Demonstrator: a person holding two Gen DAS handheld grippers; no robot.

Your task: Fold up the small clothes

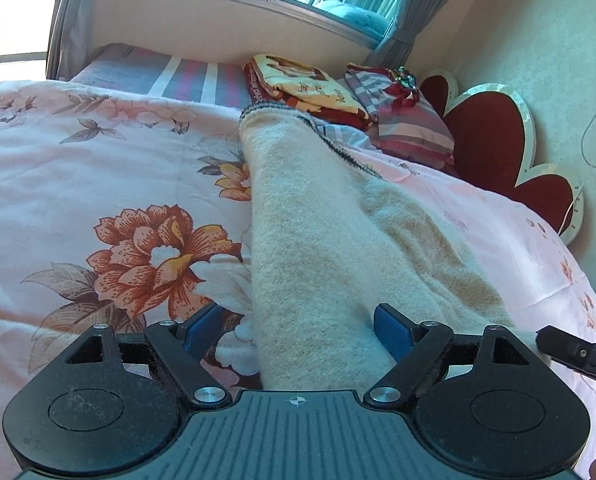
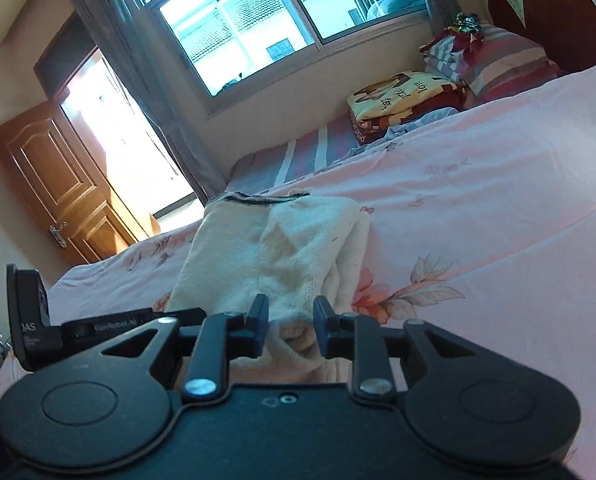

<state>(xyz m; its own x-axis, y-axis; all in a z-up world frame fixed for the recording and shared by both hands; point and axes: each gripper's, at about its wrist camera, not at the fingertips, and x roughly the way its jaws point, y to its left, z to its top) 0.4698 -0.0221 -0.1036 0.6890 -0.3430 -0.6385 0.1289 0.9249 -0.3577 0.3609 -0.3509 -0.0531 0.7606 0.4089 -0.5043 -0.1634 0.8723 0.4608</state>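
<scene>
Left gripper [image 1: 298, 328] with jaws spread wide — right gripper [image 2: 291, 322] with jaws narrower, parted.

Left of the cream garment [image 1: 322, 240] the floral bedspread [image 1: 98, 168] lies bare; folded blankets [image 1: 306, 88] and striped pillow [image 1: 410, 124] crowd the upper right.

The left gripper [image 1: 298, 328] stands open, its 2 blue pads on both sides of a cream knitted garment [image 1: 318, 240], which lies lengthwise on the floral bedsheet [image 1: 98, 160].
</scene>
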